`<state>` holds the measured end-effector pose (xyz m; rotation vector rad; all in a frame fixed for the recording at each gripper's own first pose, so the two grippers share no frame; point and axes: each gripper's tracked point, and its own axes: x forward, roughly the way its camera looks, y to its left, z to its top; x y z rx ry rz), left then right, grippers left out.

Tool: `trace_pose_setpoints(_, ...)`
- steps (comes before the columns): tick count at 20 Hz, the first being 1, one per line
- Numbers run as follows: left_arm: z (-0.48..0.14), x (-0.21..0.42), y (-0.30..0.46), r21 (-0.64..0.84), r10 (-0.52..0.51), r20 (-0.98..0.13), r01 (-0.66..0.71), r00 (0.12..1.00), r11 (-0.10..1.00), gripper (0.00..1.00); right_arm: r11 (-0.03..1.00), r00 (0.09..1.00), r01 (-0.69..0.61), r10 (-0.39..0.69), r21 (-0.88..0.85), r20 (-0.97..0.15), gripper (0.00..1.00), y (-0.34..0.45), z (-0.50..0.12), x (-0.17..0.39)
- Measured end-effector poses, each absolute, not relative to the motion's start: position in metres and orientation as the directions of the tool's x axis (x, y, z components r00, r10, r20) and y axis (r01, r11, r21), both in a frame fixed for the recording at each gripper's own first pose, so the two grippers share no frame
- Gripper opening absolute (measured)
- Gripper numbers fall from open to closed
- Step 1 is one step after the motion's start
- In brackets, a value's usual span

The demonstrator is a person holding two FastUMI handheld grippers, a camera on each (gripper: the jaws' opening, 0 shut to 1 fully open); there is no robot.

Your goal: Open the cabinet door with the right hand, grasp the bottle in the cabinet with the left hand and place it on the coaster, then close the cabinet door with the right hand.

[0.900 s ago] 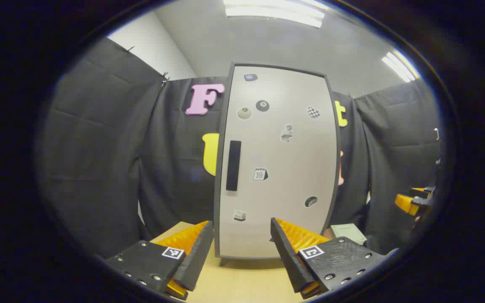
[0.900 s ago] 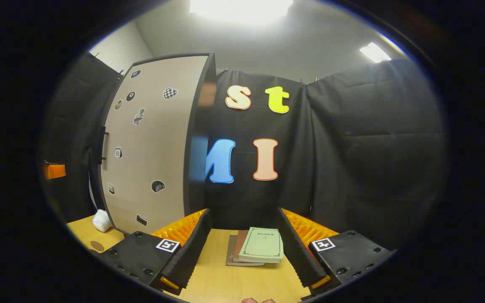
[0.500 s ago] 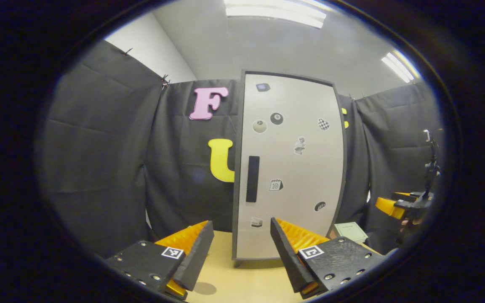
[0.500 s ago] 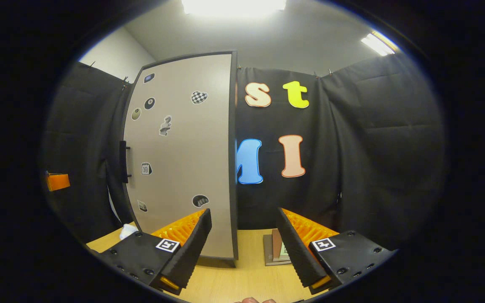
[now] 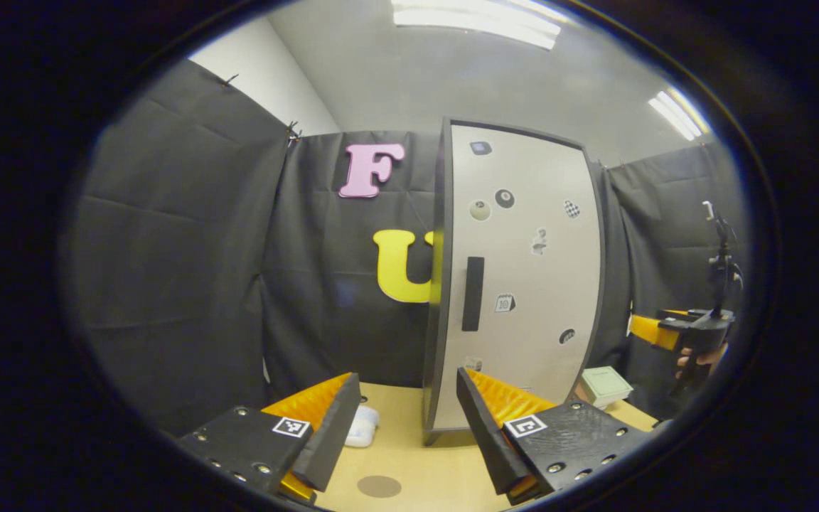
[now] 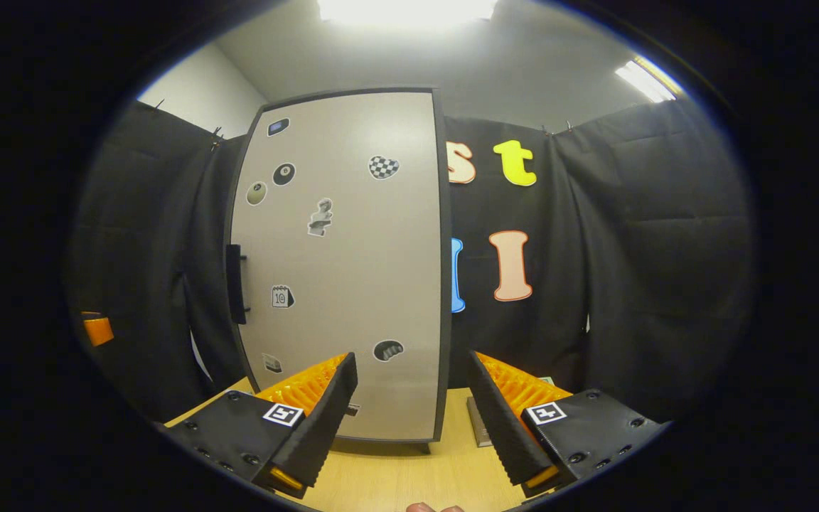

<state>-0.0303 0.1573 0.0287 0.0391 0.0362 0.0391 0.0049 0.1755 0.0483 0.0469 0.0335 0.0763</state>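
A tall cabinet stands on the wooden table with its grey, sticker-covered door (image 5: 523, 284) (image 6: 338, 263) closed, hiding the inside. The door's black vertical handle (image 5: 473, 294) (image 6: 237, 283) is on its left edge. A round brown coaster (image 5: 379, 486) lies on the table in front of the cabinet, between my left gripper's fingers. My left gripper (image 5: 406, 419) is open and holds nothing, a little back from the cabinet. In the right gripper view my right gripper (image 6: 413, 412) is open and points at the door's lower right part. A hand holds it out to the cabinet's right (image 5: 655, 331).
A crumpled white object (image 5: 363, 427) lies on the table left of the cabinet's foot. A small stack of books (image 5: 605, 384) (image 6: 477, 419) rests to the cabinet's right. Black cloth walls close in the booth behind and on both sides. The wooden table (image 5: 409, 455) runs beneath both grippers.
Both views have swung left: the cabinet slid rightward in each. The coaster and the white object came into the left gripper view. The books slipped behind the right gripper's finger.
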Motion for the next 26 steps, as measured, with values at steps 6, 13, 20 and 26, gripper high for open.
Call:
trace_pose_setpoints(6, -0.001, -0.048, 0.174, 0.031, 0.082, -0.069, -0.080, 0.994, 0.996, 0.82, 0.983, 0.986, -0.166, 0.168, 0.081, -0.009, 0.98, 0.225, 0.077, 0.019)
trace_pose_setpoints(13, -0.045, -0.073, 0.198, 0.009, 0.107, -0.131, -0.107, 0.986, 0.994, 0.82, 0.952, 0.954, -0.298, 0.295, 0.067, 0.046, 0.98, 0.319, 0.135, 0.041)
trace_pose_setpoints(20, -0.080, -0.084, 0.230, -0.055, 0.160, -0.186, -0.173, 0.969, 0.983, 0.84, 0.935, 0.934, -0.354, 0.353, 0.024, 0.058, 1.00, 0.416, 0.155, 0.079)
trace_pose_setpoints(26, -0.098, -0.096, 0.264, -0.080, 0.217, -0.206, -0.237, 0.954, 0.968, 0.84, 0.966, 0.964, -0.258, 0.259, 0.015, -0.067, 0.98, 0.443, 0.113, 0.132)
